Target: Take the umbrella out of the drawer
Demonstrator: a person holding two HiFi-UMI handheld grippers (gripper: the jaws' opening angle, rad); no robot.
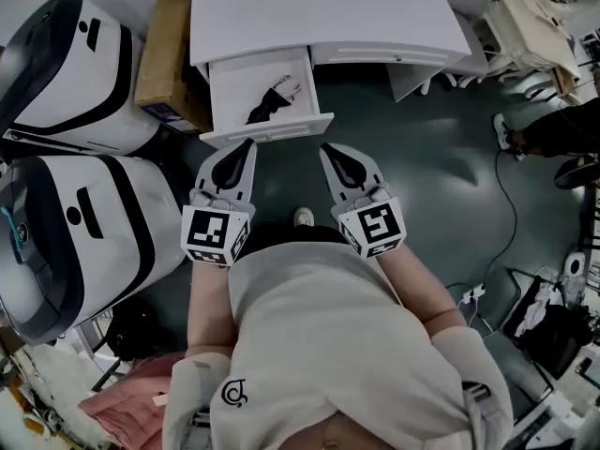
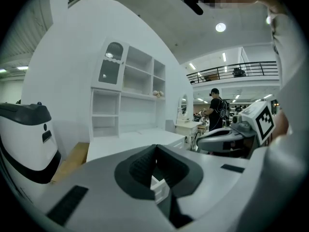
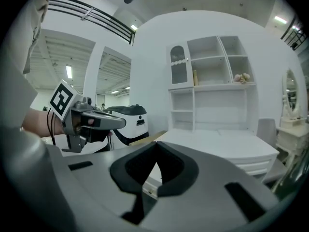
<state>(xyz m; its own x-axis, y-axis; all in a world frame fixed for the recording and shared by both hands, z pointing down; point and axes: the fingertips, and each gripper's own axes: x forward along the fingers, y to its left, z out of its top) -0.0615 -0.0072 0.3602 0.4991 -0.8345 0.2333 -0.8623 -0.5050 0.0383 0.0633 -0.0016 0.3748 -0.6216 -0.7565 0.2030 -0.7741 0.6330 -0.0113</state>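
Head view: the drawer (image 1: pixel 233 81) stands pulled open in the upper middle of the frame, under the white tabletop (image 1: pixel 328 12). The umbrella (image 1: pixel 267 104) lies inside it, a dark folded shape. Its long axis runs on a slant from the lower left of the drawer floor towards the upper right, where a paler end shows. The left hand-held gripper (image 1: pixel 247 144) points up the frame, its tip just below the drawer front and almost in line with the umbrella's lower end. The right hand-held gripper (image 1: pixel 328 148) sits just beside it, but below and right of the drawer's right corner. The left one is therefore the nearer, and the umbrella lies straight ahead of it, above in the frame and over the front wall. Both are apart from the drawer.

Left gripper view: the left hand-held gripper (image 2: pixel 155 147) is clenched, its dark pads meeting with nothing between them. Only a white edge, probably the drawer, shows through the notch below. The umbrella is not visible here, and the other hand-held gripper (image 2: pixel 227 140) sits at mid right.

Right gripper view: the right hand-held gripper (image 3: pixel 157 157) is likewise clenched on nothing, with the tabletop (image 3: pixel 217 141) beyond it. The umbrella is hidden in this view too. As I judge it, reaching in calls for the jaws to part first and for the grip to go across that slanted axis.
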